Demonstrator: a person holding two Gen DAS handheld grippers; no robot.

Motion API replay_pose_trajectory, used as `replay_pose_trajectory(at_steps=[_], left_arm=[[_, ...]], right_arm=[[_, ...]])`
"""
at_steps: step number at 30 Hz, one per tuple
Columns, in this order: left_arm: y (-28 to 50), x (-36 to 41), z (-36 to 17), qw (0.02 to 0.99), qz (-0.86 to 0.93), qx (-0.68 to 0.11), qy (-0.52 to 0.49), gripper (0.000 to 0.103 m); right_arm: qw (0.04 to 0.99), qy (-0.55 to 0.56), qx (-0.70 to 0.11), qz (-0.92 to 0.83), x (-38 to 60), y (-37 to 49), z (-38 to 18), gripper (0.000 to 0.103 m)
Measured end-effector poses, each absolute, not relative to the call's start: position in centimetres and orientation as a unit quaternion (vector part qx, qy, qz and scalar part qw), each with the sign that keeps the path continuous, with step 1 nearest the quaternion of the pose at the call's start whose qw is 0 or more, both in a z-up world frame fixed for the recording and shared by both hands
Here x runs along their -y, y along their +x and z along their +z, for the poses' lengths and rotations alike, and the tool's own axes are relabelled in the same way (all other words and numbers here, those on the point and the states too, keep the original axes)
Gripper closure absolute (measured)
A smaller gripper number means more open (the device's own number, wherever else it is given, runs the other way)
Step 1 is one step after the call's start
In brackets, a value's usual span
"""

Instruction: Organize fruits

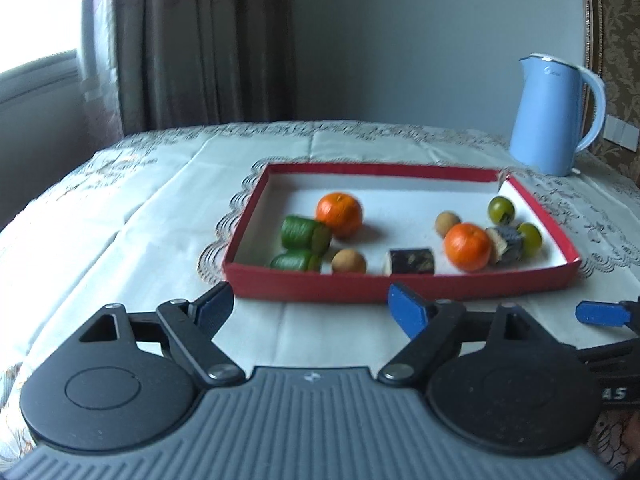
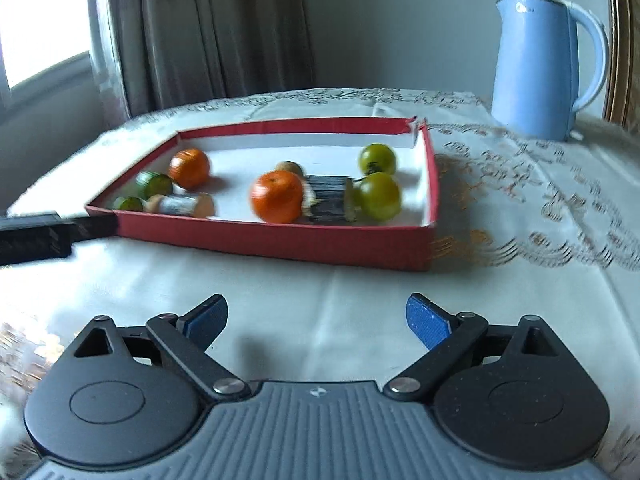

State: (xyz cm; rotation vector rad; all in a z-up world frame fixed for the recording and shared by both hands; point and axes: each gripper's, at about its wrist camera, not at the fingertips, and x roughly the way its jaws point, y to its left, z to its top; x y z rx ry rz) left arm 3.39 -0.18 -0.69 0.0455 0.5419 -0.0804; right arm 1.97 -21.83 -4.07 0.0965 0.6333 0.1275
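A shallow red tray (image 1: 304, 286) with a white floor sits on the tablecloth. It holds two oranges (image 1: 339, 215) (image 1: 467, 247), two green cucumber pieces (image 1: 305, 233), two green tomatoes (image 1: 530, 238), two small brown round fruits (image 1: 349, 261) and two dark cylinders (image 1: 409, 261). My left gripper (image 1: 314, 304) hovers just in front of the tray's near wall, open and empty. My right gripper (image 2: 318, 318) is open and empty too, a little back from the tray (image 2: 280, 240). Its blue pad (image 1: 600, 314) shows at the right edge of the left wrist view.
A light blue kettle (image 1: 552, 116) (image 2: 536, 68) stands at the table's back right, beyond the tray. Brown curtains (image 1: 200, 40) and a window are behind the table on the left. White lace-patterned cloth (image 2: 520, 200) covers the table around the tray.
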Motion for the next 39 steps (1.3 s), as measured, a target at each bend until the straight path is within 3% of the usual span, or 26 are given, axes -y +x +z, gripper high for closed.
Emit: replay_pose_trajectory(at_steps=[21, 24, 39], left_arm=[[2.9, -0.8, -2.7, 0.957, -0.033, -0.285, 0.030, 0.018], [2.9, -0.9, -2.5, 0.955, -0.041, -0.291, 0.022, 0.010], [1.1, -0.2, -0.8, 0.966, -0.037, -0.254, 0.032, 0.000]], right_arm=[[0.951, 0.026, -0.309, -0.001, 16.7, 1.4, -4.5, 0.002], [0.951, 0.028, -0.307, -0.001, 16.8, 1.4, -4.4, 0.002], [0.964, 0.026, -0.265, -0.025, 16.9, -0.9, -2.7, 0.002]])
